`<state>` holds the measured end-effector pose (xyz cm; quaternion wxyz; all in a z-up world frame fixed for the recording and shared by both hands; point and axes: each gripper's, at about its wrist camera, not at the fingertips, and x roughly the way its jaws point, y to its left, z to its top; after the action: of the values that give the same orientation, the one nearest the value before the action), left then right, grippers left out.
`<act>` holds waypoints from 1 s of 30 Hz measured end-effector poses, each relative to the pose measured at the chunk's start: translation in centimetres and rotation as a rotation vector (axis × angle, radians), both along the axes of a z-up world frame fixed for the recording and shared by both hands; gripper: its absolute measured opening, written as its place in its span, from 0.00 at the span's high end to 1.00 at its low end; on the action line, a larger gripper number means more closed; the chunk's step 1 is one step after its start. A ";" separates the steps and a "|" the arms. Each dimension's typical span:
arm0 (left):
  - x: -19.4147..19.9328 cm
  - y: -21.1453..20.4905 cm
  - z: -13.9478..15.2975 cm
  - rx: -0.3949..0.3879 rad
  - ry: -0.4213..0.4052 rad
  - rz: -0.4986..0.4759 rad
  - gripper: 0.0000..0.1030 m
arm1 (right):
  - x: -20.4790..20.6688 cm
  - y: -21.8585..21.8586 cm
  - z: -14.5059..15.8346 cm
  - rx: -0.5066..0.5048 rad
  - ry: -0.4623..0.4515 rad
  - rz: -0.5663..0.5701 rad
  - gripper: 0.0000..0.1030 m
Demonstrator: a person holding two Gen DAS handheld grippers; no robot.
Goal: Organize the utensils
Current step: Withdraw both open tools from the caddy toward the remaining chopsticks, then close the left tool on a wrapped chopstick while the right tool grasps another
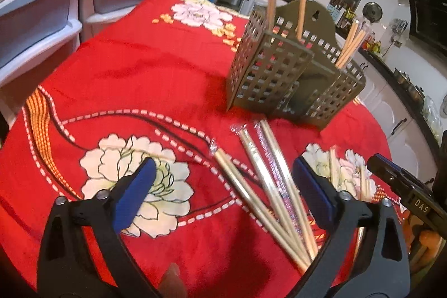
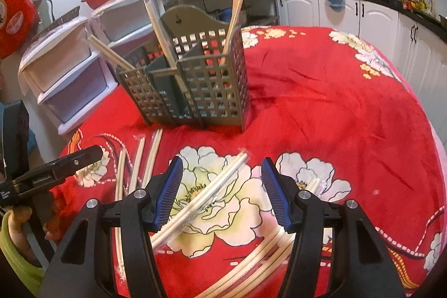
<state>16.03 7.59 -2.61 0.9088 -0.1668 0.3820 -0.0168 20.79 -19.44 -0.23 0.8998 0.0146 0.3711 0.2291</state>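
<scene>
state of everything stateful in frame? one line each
left gripper: open, empty, above wrapped chopsticks
right gripper: open, empty, over a wrapped pair
utensil caddy: upright on the cloth, partly filled
chopsticks in caddy: standing, leaning on the walls
wrapped chopsticks: lying loose on the cloth, unsorted
drawer units: drawers shut
</scene>
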 end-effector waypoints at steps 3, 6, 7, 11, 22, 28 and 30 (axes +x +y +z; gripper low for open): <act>0.1 0.3 -0.8 -0.036 0.028 -0.009 0.32 | 0.3 0.3 -0.8 -0.009 0.024 0.008 0.45; 0.3 0.4 -1.4 -0.072 0.048 -0.032 0.50 | 0.7 0.6 -1.4 -0.021 0.052 0.020 0.45; 0.4 0.3 -1.6 -0.082 0.054 -0.037 0.57 | 0.9 0.7 -1.6 -0.025 0.062 0.024 0.45; 0.9 0.0 -2.4 -0.125 0.081 -0.072 0.68 | 1.9 1.2 -2.7 -0.036 0.121 0.036 0.46; 2.9 0.5 -3.0 -0.154 0.097 -0.056 0.68 | 5.9 2.9 -4.5 -0.094 0.204 0.020 0.46; 3.9 0.1 -2.8 -0.116 0.094 -0.040 0.71 | 6.7 3.6 -4.7 -0.126 0.183 0.007 0.55; 4.3 0.0 -2.8 -0.091 0.092 -0.023 0.77 | 6.7 3.4 -4.7 -0.121 0.176 -0.007 0.62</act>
<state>20.30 7.60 -5.40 0.8815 -0.2043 0.4240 -0.0369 27.52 -16.06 -4.94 0.8638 -0.0183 0.4617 0.2007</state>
